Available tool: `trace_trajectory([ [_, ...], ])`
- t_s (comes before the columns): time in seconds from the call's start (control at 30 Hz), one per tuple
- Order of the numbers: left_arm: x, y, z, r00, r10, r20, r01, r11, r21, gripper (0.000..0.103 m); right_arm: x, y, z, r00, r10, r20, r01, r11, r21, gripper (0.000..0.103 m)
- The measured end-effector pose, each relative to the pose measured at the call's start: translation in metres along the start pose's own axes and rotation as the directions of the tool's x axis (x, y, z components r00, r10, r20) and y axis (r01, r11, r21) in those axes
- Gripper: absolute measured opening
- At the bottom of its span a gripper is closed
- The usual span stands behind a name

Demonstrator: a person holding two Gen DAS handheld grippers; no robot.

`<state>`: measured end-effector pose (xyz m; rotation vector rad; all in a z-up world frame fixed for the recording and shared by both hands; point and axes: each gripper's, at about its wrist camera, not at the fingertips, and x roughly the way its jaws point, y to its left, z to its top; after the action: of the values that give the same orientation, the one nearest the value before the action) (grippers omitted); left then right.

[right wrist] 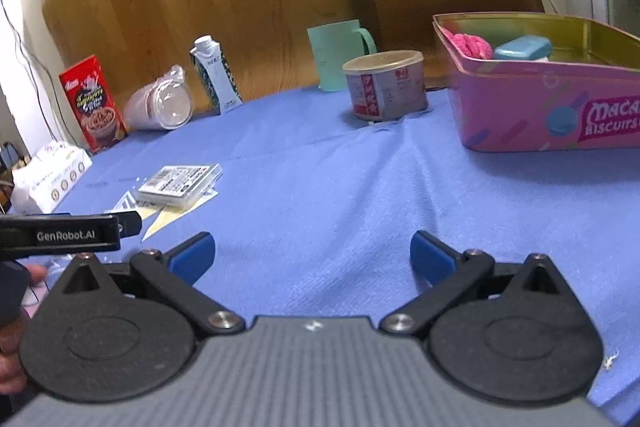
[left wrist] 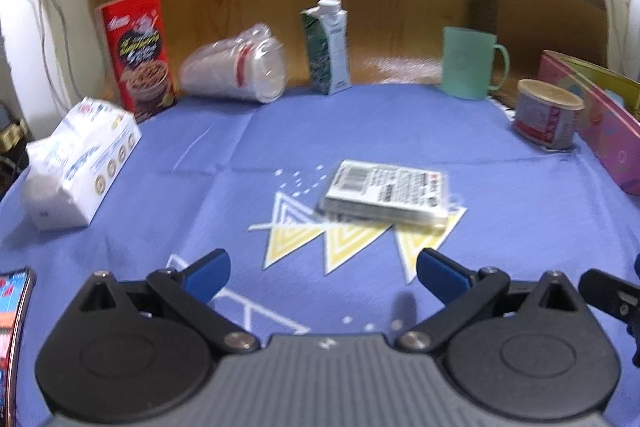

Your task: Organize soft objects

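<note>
Two claws: left claw [left wrist: 323, 275] and right claw [right wrist: 313, 257] both spread wide, holding nothing
Flat packet [left wrist: 387, 193]: lies mid-counter on the blue cloth [left wrist: 200, 195]; long axis running left-right
Tin [right wrist: 532, 115]: pink, rectangular; holds a pink knit piece [right wrist: 468, 45] and a teal bar [right wrist: 522, 47]
Nearby: tissue pack [left wrist: 80, 163]; round can [right wrist: 386, 85]; green mug [right wrist: 340, 53]

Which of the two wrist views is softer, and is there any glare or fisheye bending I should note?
Left wrist view: softer overall, the flat clear-wrapped card pack and red cereal box smeared, glare on the wood behind the mint green plastic mug. Right wrist view: sharper, lettering on the pink biscuit tin readable; blue cloth edge bows, dark corners in both.
</note>
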<state>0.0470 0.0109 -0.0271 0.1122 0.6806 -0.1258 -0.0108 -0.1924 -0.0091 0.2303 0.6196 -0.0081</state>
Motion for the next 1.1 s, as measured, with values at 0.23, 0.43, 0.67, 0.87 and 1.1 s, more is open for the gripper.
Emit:
trace_trajectory([
  [0.23,0.006,0.01,-0.004,0.999,0.016,-0.029,-0.017,0.999,-0.032,0.103,0.001,0.007,-0.005,1.0,-0.02,0.016,0.021,0.999,-0.034,0.103],
  [0.43,0.009,0.012,-0.006,0.999,0.013,-0.036,-0.015,0.999,-0.045,0.103,0.003,0.007,-0.004,1.0,-0.015,0.015,0.016,0.999,-0.038,0.103],
  [0.67,0.009,0.012,-0.007,0.999,0.015,-0.037,-0.016,0.999,-0.045,0.103,0.004,0.011,-0.005,0.999,-0.032,0.012,0.032,0.998,-0.054,0.103],
  [0.87,0.009,0.01,-0.006,0.999,0.029,-0.037,-0.03,0.999,-0.03,0.103,0.004,0.013,-0.005,0.999,-0.04,0.011,0.041,0.997,-0.067,0.103],
  [1.1,0.007,0.005,-0.005,0.998,0.055,-0.034,-0.055,0.998,-0.004,0.103,0.005,0.014,-0.005,0.999,-0.046,0.008,0.047,0.996,-0.074,0.103],
])
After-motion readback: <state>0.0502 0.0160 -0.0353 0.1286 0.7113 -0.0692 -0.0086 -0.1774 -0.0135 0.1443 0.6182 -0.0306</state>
